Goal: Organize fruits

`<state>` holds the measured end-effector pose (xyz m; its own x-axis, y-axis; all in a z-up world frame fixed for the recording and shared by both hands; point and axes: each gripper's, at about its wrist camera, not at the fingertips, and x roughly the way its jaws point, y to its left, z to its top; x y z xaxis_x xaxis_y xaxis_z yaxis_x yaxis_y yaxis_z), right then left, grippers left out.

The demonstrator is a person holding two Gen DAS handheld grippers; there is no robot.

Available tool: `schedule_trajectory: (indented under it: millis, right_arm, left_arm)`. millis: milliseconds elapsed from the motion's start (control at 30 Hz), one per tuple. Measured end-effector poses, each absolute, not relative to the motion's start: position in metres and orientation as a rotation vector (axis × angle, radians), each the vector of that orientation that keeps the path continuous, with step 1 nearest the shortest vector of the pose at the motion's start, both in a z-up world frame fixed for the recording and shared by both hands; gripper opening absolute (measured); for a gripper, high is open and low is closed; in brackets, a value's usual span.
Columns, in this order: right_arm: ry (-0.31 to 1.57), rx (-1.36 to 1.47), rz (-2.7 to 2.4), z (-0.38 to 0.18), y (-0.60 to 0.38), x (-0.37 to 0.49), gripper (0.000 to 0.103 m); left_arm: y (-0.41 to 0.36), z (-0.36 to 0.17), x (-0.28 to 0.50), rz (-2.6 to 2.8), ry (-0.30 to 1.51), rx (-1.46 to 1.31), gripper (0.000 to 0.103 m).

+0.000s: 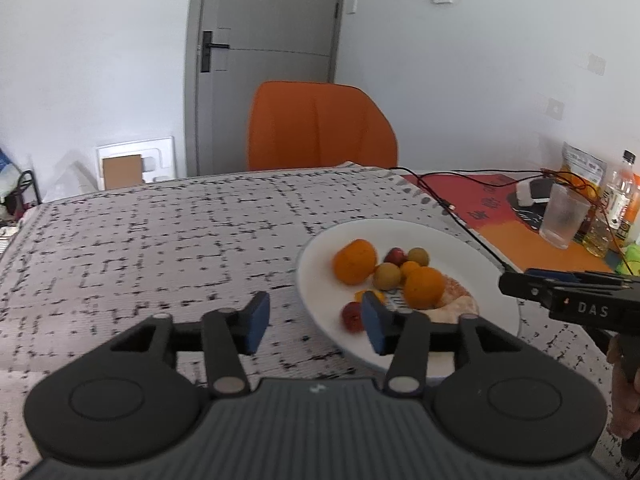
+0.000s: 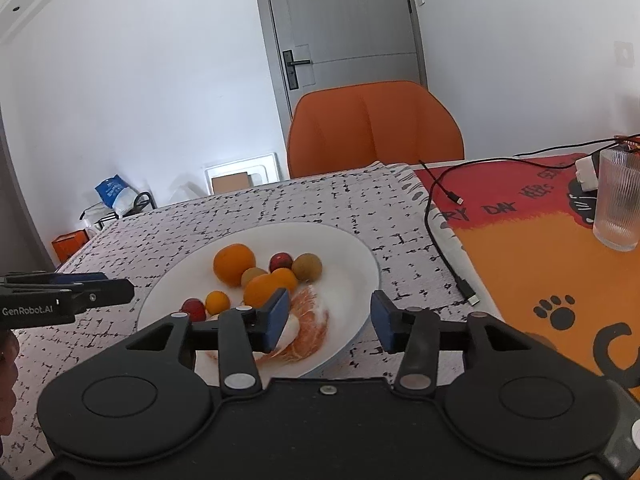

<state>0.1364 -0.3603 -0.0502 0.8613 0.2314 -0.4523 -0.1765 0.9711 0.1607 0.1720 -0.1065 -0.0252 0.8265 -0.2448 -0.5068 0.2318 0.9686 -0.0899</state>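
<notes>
A white plate (image 1: 440, 240) (image 2: 352, 264) on the patterned tablecloth holds two oranges (image 1: 355, 261) (image 2: 234, 264), small red fruits (image 2: 194, 308), brownish-green fruits (image 2: 307, 267), a kumquat (image 2: 217, 302) and a peeled grapefruit segment (image 2: 310, 328). My left gripper (image 1: 315, 322) hovers open over the plate's left rim with nothing between its pads. My right gripper (image 2: 331, 320) is open above the plate's near right part. Its left pad sits in front of the grapefruit segment, and nothing is gripped. Each gripper also shows in the other's view, at the plate's side.
An orange chair (image 1: 320, 136) stands behind the table. To the right lie a red and orange mat (image 2: 540, 248), a black USB cable (image 2: 452, 264), a ribbed glass (image 2: 618, 204), bottles and a snack bag (image 1: 608, 196). A person's hand shows at the left wrist view's right edge.
</notes>
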Motion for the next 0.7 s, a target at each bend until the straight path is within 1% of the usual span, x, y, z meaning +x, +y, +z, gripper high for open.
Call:
schedule_trajectory:
  millis: [100, 167, 300, 367, 433, 533, 567, 700]
  right_arm:
    - [0.49, 0.114, 0.221, -0.05, -0.357, 0.134, 0.048]
    - [0.488, 0.114, 0.227, -0.05, -0.355, 0.131, 0.053]
    - [0.485, 0.105, 0.237, -0.047, -0.349, 0.127, 0.056]
    - [0.485, 0.106, 0.243, -0.046, -0.347, 0.125, 0.06]
    - [0.485, 0.103, 0.248, -0.045, -0.344, 0.122, 0.063]
    - [0.48, 0.098, 0.257, -0.042, -0.34, 0.117, 0.066]
    - [0.479, 0.097, 0.261, -0.04, -0.339, 0.115, 0.069]
    - [0.477, 0.092, 0.275, -0.036, -0.334, 0.108, 0.073]
  left_arm:
    - [-0.098, -0.024, 0.167, -0.236, 0.541, -0.037, 0.056]
    - [-0.093, -0.023, 0.163, -0.219, 0.54, -0.041, 0.06]
    - [-0.085, -0.021, 0.155, -0.188, 0.545, -0.051, 0.072]
    - [-0.081, -0.018, 0.15, -0.181, 0.539, -0.055, 0.076]
    - [-0.079, -0.017, 0.144, -0.167, 0.533, -0.049, 0.083]
    - [-0.075, -0.015, 0.136, -0.145, 0.524, -0.034, 0.086]
    - [-0.074, -0.014, 0.134, -0.134, 0.527, -0.03, 0.086]
    - [-0.066, -0.011, 0.124, -0.121, 0.532, -0.042, 0.089]
